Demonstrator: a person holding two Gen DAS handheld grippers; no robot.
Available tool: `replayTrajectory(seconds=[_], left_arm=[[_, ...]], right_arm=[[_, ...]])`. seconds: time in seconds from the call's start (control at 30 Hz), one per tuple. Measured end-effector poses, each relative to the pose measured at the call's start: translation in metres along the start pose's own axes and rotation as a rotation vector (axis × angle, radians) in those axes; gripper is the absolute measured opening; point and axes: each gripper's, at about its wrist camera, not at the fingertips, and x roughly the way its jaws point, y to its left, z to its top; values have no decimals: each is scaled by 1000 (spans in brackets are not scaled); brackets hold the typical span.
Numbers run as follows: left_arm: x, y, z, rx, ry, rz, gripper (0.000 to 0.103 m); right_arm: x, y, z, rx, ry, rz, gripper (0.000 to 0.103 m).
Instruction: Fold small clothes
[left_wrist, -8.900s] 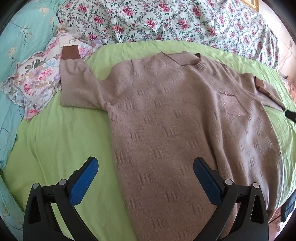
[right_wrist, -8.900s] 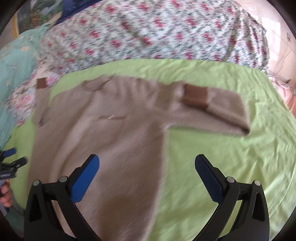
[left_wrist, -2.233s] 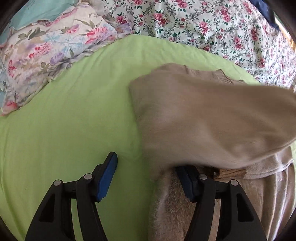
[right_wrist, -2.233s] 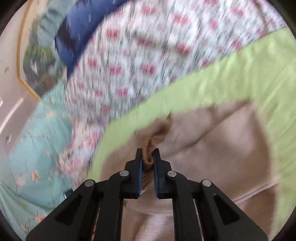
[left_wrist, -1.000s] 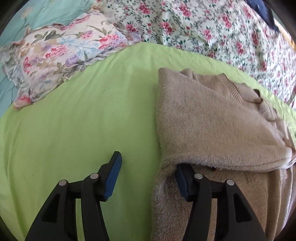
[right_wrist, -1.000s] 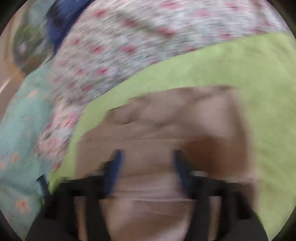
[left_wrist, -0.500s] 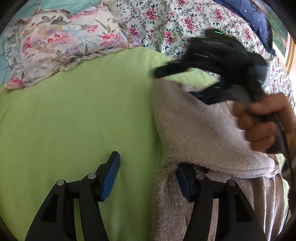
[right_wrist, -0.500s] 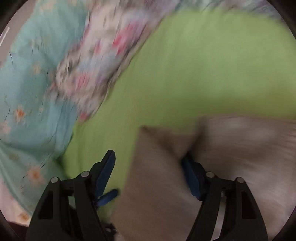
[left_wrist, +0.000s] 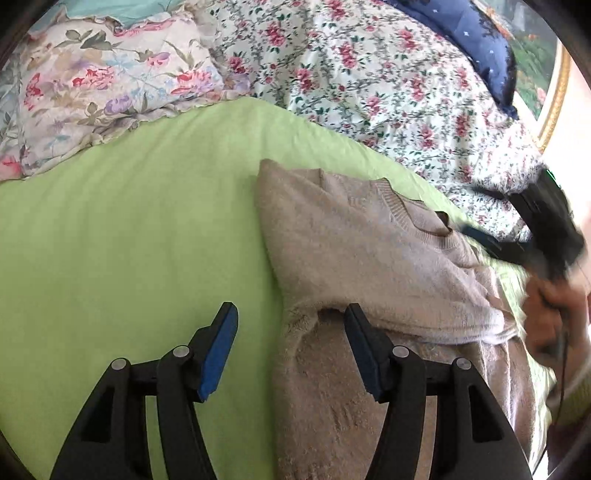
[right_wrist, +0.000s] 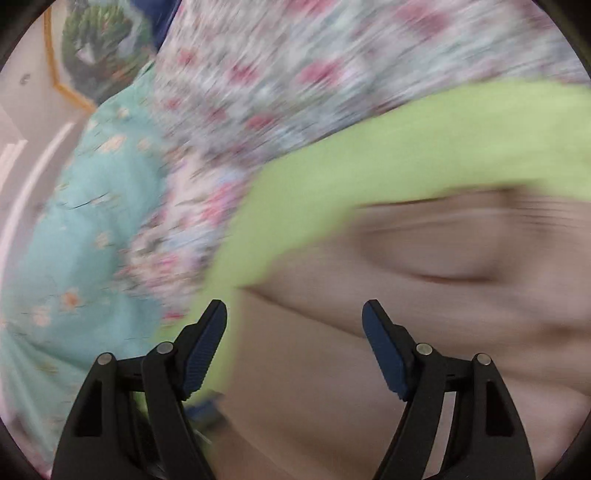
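The left claw (left_wrist: 290, 347) stands wide apart with nothing between its blue pads, low over the bed. Its left finger (left_wrist: 218, 352) hangs over bare green sheet (left_wrist: 122, 240); its right finger (left_wrist: 364, 350) sits over the beige sweater (left_wrist: 354, 254), right at the fold where a sleeve has been laid across the body. The sweater's left edge runs up between the two fingers, so the claw straddles it. Whether the pads touch the cloth I cannot tell.

The right claw (right_wrist: 295, 345) is also spread wide and holds nothing. Its view is badly smeared, but the sweater (right_wrist: 424, 295) fills the space under and beyond its right finger (right_wrist: 384, 354), while the left finger (right_wrist: 205, 349) is over the sheet's (right_wrist: 424, 147) edge. From the left wrist view this right claw (left_wrist: 491, 242) shows as a dark blurred shape at the far right, just beside the sweater's ribbed collar (left_wrist: 417, 218), gripped by the person's right hand (left_wrist: 554, 317).

The sweater lies flat on the green sheet, collar pointing away toward the head of the bed. Behind it a rose-print quilt (left_wrist: 369, 81) is bunched up, with a frilled flower pillow (left_wrist: 96, 96) off to the left and a dark blue pillow (left_wrist: 476, 40) at the back right. A gold picture frame (left_wrist: 554, 99) shows at the far right edge. Nothing lies across the sweater except its own folded sleeve.
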Motion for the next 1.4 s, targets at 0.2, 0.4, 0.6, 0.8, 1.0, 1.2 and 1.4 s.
replayTrajectory(seconds=[0.2, 0.4, 0.6, 0.8, 1.0, 1.2, 1.4], left_arm=[[15, -4, 30, 26, 42, 124, 61], [41, -4, 38, 36, 117, 169, 61], [44, -21, 36, 134, 131, 218, 61], [48, -40, 26, 214, 168, 260, 62], [-5, -34, -9, 173, 209, 119, 63], [-76, -30, -90, 148, 278, -16, 63], [-133, -35, -163, 147, 301, -91, 66]], right_arm=[[-106, -100, -39, 123, -94, -345, 66], [-76, -115, -63, 94, 38, -390, 24], [-120, -85, -57, 28, -126, -403, 8], [-101, -110, -70, 106, 1, -477, 12], [-158, -77, -113, 101, -99, -365, 25], [-203, -55, -194, 82, -79, -318, 27], [-234, -44, -263, 65, -51, -302, 31]])
